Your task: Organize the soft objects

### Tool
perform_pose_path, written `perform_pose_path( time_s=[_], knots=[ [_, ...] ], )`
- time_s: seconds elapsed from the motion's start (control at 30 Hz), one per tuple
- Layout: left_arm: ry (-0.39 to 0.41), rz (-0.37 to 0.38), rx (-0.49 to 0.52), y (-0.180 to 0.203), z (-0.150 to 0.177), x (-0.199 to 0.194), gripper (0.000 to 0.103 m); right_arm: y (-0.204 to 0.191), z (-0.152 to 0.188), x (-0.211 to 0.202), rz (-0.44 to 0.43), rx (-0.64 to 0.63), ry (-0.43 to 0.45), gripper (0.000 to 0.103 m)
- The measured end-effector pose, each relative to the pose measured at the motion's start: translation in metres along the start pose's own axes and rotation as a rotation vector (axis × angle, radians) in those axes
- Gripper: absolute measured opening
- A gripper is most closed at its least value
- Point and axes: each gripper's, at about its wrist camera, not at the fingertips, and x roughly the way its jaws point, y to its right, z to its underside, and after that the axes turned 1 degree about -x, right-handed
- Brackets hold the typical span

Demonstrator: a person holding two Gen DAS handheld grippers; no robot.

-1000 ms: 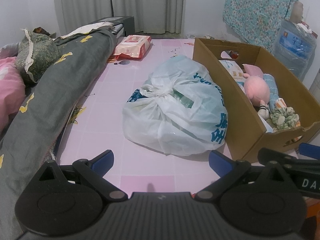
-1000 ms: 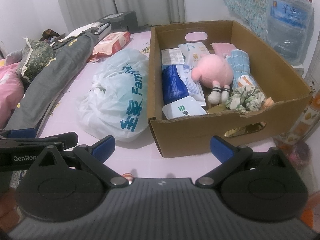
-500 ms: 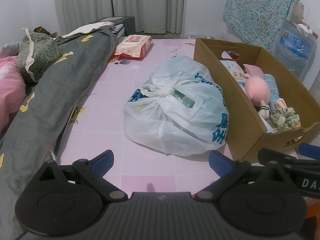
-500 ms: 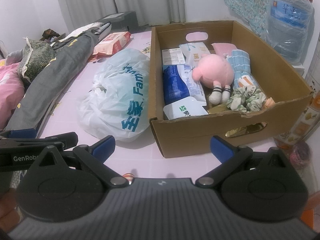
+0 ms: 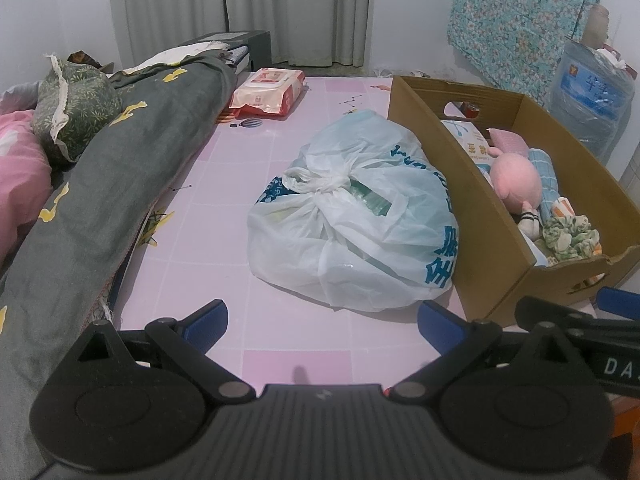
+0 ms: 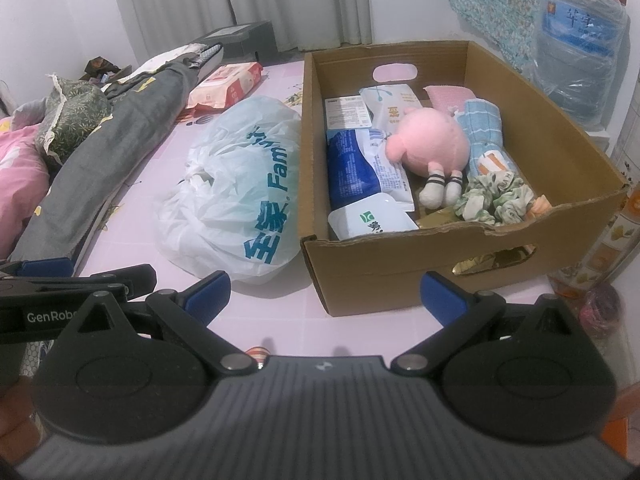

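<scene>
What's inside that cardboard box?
The cardboard box holds a pink plush toy, a blue checked cloth, a green scrunchie, a pink pad and several soft packets. Whatever lies beneath them is covered.

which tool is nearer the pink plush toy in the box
Right. The right tool sits just in front of the cardboard box holding the pink plush toy; the left tool faces the white plastic bag, left of the box.
</scene>
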Motion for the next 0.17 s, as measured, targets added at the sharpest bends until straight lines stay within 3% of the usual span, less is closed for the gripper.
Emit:
perform_pose_path(
  time_s=[0.17],
  knots=[
    [-0.001,-0.002,-0.001,-0.0002,0.0007,0.0004,0.102,0.0002,-0.0001,0.0002,0.000,0.000,0.000,0.102]
  ],
)
